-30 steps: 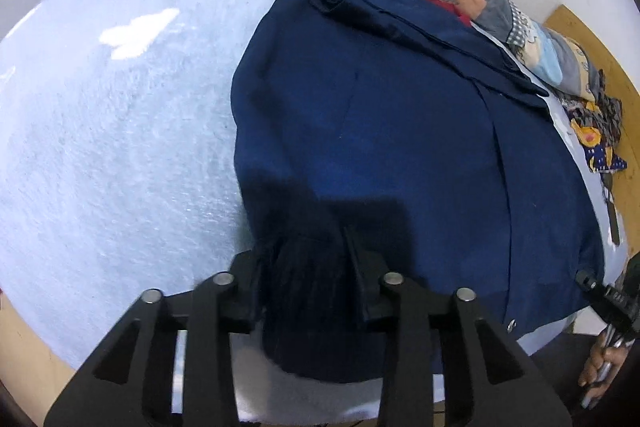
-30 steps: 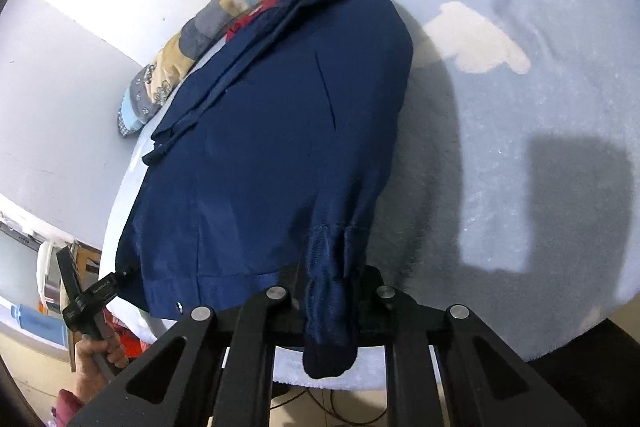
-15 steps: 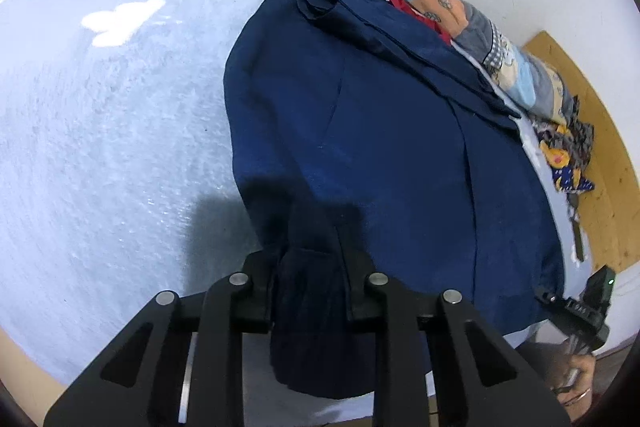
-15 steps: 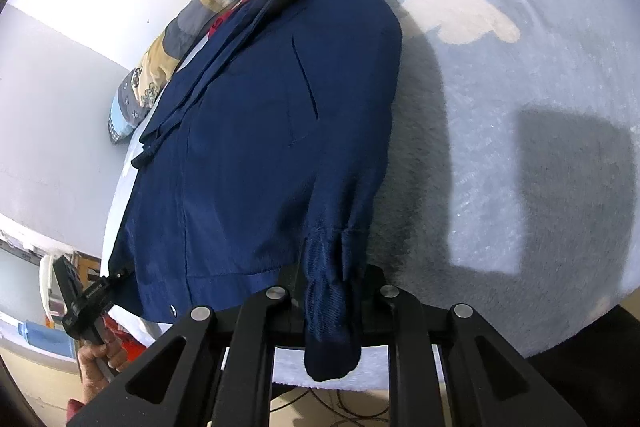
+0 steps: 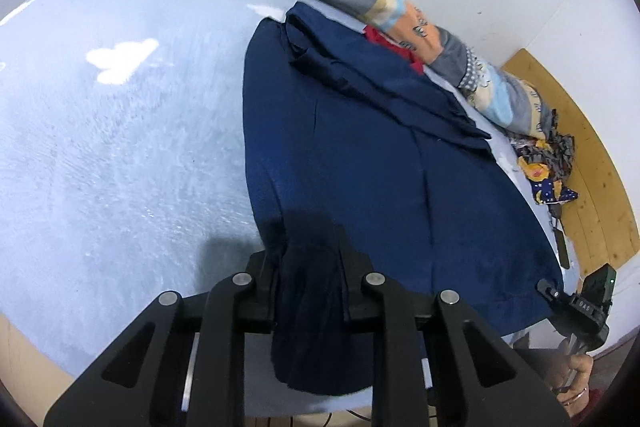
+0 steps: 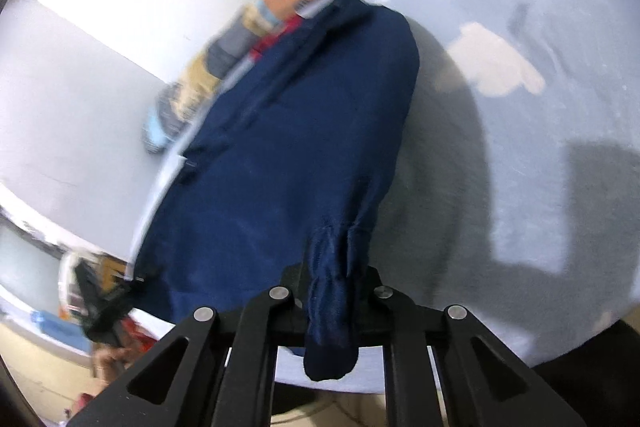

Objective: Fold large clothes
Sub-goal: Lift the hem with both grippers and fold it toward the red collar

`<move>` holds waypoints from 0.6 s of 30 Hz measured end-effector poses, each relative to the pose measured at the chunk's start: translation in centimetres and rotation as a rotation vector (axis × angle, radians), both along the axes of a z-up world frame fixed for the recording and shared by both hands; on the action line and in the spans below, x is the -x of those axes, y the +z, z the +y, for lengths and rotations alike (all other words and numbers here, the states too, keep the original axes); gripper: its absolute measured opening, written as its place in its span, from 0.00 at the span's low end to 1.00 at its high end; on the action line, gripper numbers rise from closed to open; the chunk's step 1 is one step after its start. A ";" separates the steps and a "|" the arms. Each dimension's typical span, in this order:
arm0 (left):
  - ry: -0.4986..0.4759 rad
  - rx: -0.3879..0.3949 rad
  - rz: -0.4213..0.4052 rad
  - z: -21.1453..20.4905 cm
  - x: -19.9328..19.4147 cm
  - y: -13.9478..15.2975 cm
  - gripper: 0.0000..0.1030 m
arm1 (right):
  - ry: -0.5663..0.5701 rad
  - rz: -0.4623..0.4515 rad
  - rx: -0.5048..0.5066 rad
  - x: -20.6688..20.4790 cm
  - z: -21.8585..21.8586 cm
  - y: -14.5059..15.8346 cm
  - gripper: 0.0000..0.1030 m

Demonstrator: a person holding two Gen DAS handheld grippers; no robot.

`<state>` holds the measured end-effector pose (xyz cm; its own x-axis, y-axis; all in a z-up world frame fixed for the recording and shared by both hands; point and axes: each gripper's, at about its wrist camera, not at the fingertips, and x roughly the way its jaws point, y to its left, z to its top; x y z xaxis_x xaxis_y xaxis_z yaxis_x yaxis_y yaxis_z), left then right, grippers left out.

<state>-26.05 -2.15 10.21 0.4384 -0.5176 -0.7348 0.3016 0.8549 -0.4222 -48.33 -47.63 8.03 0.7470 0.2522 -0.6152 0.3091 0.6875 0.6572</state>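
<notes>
With navy jacket [image 5: 360, 155] spread flat on pale blue bed [image 5: 120, 147], folding barely begun: left gripper [image 5: 310, 281] and right gripper [image 6: 334, 291] each pinching a near hem corner; folds all remaining.

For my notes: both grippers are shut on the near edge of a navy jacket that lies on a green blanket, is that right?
Only the colour is wrong: the blanket is light blue, as the left wrist view shows. Both the left gripper and right gripper are shut on the navy jacket.
</notes>
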 end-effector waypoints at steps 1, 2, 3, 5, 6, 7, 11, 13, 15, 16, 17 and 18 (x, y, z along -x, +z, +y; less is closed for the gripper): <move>-0.003 -0.002 -0.010 0.0 0.4 0.4 0.17 | -0.001 -0.019 -0.012 0.3 -0.1 0.3 0.10; -0.005 0.001 -0.013 0.1 0.5 0.6 0.17 | -0.004 -0.049 -0.037 0.7 -0.3 0.6 0.10; -0.007 0.007 -0.012 0.1 0.7 0.7 0.17 | -0.010 -0.072 -0.056 1.2 -0.5 0.9 0.10; -0.010 0.004 -0.009 0.3 1.1 0.9 0.17 | -0.016 -0.087 -0.074 2.0 -0.6 1.0 0.10; -0.010 0.008 -0.005 0.5 1.2 0.9 0.17 | -0.018 -0.085 -0.083 2.3 -0.6 0.9 0.10; -0.007 0.015 -0.007 0.7 1.5 1.0 0.17 | -0.019 -0.082 -0.083 2.6 -0.6 0.9 0.10; -0.010 0.022 -0.013 1.4 2.2 1.6 0.17 | -0.006 -0.086 -0.075 3.1 -0.3 1.3 0.10; -0.007 0.028 -0.010 1.9 2.5 2.0 0.17 | 0.005 -0.101 -0.091 3.4 -0.1 1.9 0.10; 0.003 0.050 -0.015 2.5 2.7 2.7 0.17 | 0.014 -0.117 -0.095 3.4 -0.1 2.6 0.10; 0.006 0.051 -0.019 2.8 2.7 2.9 0.17 | 0.025 -0.133 -0.101 3.5 -0.2 3.1 0.10; 0.014 0.063 -0.021 3.2 2.4 3.3 0.17 | 0.031 -0.140 -0.102 3.7 -0.2 3.6 0.10; 0.017 0.076 -0.017 3.4 2.0 3.5 0.17 | 0.033 -0.150 -0.102 3.7 -0.5 4.1 0.10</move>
